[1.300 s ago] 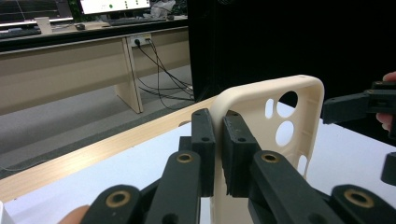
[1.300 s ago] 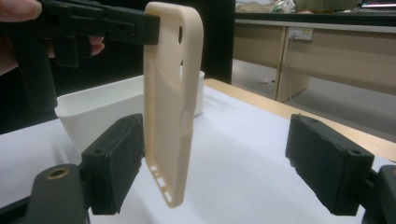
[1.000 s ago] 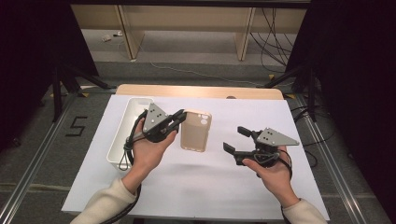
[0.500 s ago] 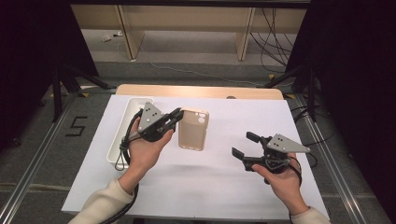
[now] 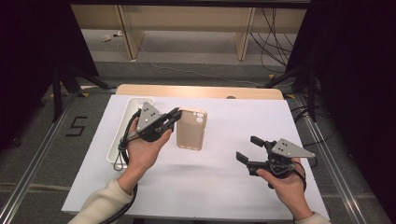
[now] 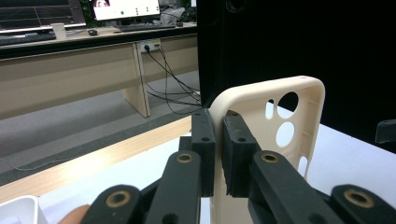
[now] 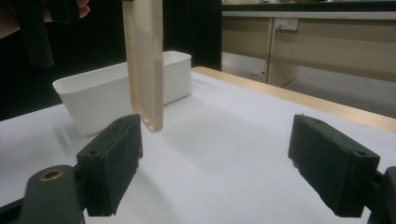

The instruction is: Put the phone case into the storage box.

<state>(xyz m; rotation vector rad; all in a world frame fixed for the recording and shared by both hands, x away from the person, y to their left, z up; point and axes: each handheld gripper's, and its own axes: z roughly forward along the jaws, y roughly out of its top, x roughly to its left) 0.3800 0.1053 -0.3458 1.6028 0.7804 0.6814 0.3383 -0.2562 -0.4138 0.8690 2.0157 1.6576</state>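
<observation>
Two grippers work over a white table (image 5: 224,196), the largest thing in view, with a wooden strip along its far edge. Next in size, a white bin (image 5: 122,135) lies along the table's left side, its long axis running away from the person. Just right of it hangs the beige phone case (image 5: 190,129), lifted clear of the tabletop: the right gripper view shows it upright, seen edge-on, with its lower end off the white surface and the bin behind it. In the high view the case's long axis runs from the person toward the far edge, tilted slightly, with the camera cut-outs at the far, upper end; the left gripper view shows its hollow inside and those cut-outs at its top right. The left gripper (image 5: 173,116) clenches its jaws on the case's side wall, one pad on either face of the rim (image 6: 219,154). The right gripper (image 5: 248,148) sits well apart, low over the table at the right, its jaws spread wide with nothing between them.
</observation>
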